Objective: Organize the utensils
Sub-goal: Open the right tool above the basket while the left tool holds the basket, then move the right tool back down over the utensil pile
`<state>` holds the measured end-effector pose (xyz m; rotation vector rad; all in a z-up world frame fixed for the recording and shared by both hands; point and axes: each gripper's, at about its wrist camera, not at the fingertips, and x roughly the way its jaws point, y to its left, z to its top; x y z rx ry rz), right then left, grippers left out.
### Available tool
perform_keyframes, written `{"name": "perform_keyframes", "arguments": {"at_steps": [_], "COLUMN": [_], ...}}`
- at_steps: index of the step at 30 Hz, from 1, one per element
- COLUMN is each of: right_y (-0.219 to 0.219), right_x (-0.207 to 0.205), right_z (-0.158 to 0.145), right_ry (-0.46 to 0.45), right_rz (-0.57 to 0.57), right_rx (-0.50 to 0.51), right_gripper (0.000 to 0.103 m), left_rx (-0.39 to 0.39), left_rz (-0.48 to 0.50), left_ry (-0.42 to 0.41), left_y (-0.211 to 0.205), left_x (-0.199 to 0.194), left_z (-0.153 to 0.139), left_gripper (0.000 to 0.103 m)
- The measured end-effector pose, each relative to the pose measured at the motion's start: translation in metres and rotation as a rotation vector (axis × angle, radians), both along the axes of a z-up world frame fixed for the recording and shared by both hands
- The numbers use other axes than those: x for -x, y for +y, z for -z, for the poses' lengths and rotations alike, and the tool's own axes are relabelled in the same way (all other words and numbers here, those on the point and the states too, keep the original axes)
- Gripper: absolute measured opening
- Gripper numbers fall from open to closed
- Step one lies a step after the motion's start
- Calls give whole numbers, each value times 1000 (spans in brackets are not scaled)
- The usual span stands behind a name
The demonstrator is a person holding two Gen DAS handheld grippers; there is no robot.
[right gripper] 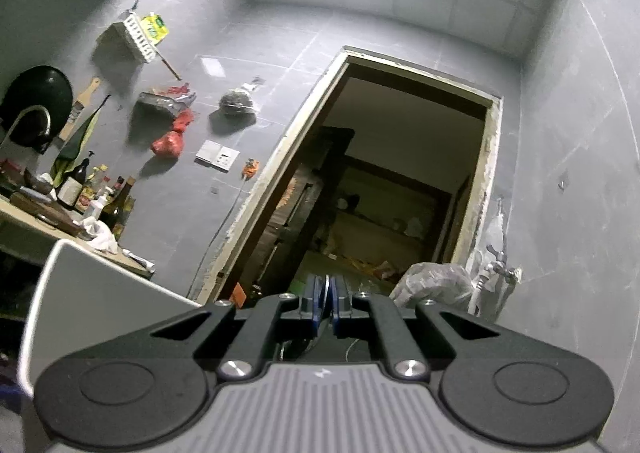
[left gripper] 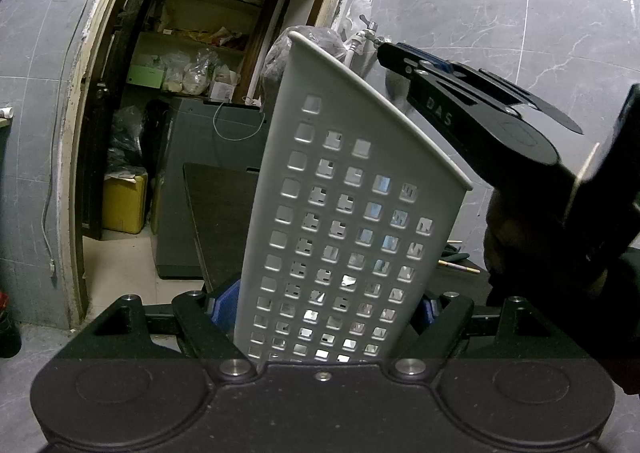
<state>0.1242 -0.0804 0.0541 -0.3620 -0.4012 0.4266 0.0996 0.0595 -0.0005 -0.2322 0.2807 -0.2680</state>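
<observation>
My left gripper (left gripper: 324,313) is shut on a white perforated utensil holder (left gripper: 340,221) and holds it upright, tilted a little to the left. Shiny utensils show through its lower holes. My right gripper (left gripper: 394,55) hovers over the holder's open top at the right. In the right wrist view the right gripper (right gripper: 328,293) points up at the wall and doorway, its blue pads closed together on a thin dark strip I cannot identify. The holder's rim (right gripper: 60,265) shows at the lower left there.
A doorway (left gripper: 192,93) opens onto a cluttered storeroom with shelves and a grey cabinet (left gripper: 200,181). A tap (left gripper: 370,33) sticks out of the grey tiled wall. A counter with bottles (right gripper: 96,193) is at the left. Chopsticks (left gripper: 458,265) lie on a dark surface.
</observation>
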Motion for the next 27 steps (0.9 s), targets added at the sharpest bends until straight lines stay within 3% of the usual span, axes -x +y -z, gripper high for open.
{"name": "perform_keyframes", "arguments": {"at_steps": [10, 12, 14, 18, 21, 23, 27], "right_y": [-3, -9, -17, -39, -59, -72, -97], "right_x": [13, 16, 17, 20, 20, 20, 24], "right_z": [-1, -5, -9, -14, -13, -9, 6], "right_ry": [17, 26, 41, 69, 124, 170, 278], "right_rz": [12, 17, 32, 83, 123, 158, 185], "right_rx": [24, -5, -40, -109, -161, -202, -277], "right_gripper": [9, 17, 41, 56, 74, 94, 103], "left_rx": [1, 0, 0, -2, -1, -2, -5], "left_rz": [-1, -3, -3, -6, -6, -7, -7], "left_ry": [2, 2, 3, 4, 5, 5, 7], "left_y": [3, 4, 3, 3, 4, 3, 3], "left_x": [-1, -1, -1, -1, -2, -2, -2], "left_z": [0, 0, 0, 0, 0, 0, -1], "left_gripper": [81, 81, 81, 81, 81, 81, 81]}}
